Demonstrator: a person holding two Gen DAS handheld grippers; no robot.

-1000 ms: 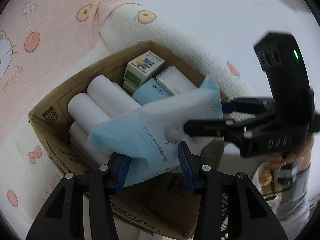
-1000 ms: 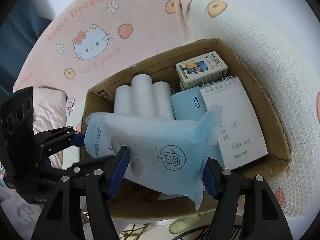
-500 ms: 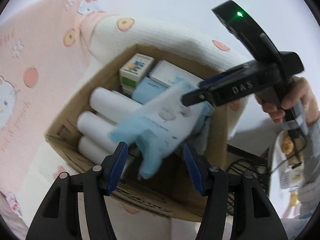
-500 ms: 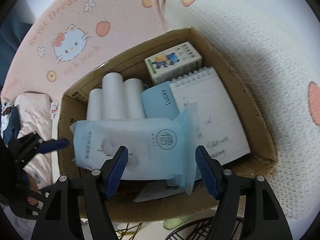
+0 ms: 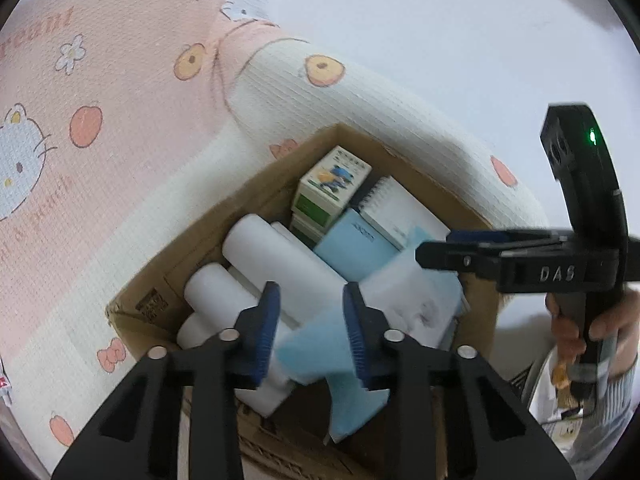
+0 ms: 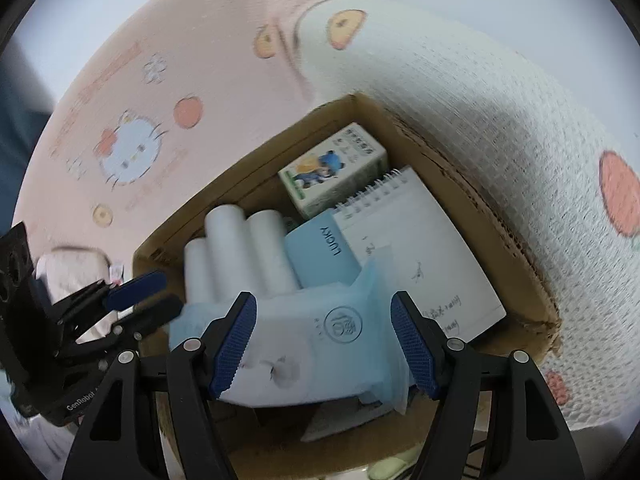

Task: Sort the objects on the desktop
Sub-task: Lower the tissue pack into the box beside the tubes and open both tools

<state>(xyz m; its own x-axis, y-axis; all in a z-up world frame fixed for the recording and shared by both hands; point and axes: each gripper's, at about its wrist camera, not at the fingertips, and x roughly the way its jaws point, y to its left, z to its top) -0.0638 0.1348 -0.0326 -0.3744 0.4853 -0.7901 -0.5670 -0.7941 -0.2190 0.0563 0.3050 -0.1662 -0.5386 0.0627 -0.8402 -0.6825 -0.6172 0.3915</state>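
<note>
Pink cartoon blanket is backing the cardboard box (image 6: 516, 280). Wipes pack (image 6: 320, 344) is lying along the box's near edge, long axis crosswise. I'm keeping the right gripper (image 6: 324, 344) wide around its middle, not pinching; the left gripper (image 5: 310, 328), jaws just closing, is narrowing over the pack's end.

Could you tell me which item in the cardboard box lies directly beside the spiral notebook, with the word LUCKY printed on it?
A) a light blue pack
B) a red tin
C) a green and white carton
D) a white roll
A: in the right wrist view the light blue pack bearing LUCKY lies against the left edge of the spiral notebook inside the cardboard box.
</note>
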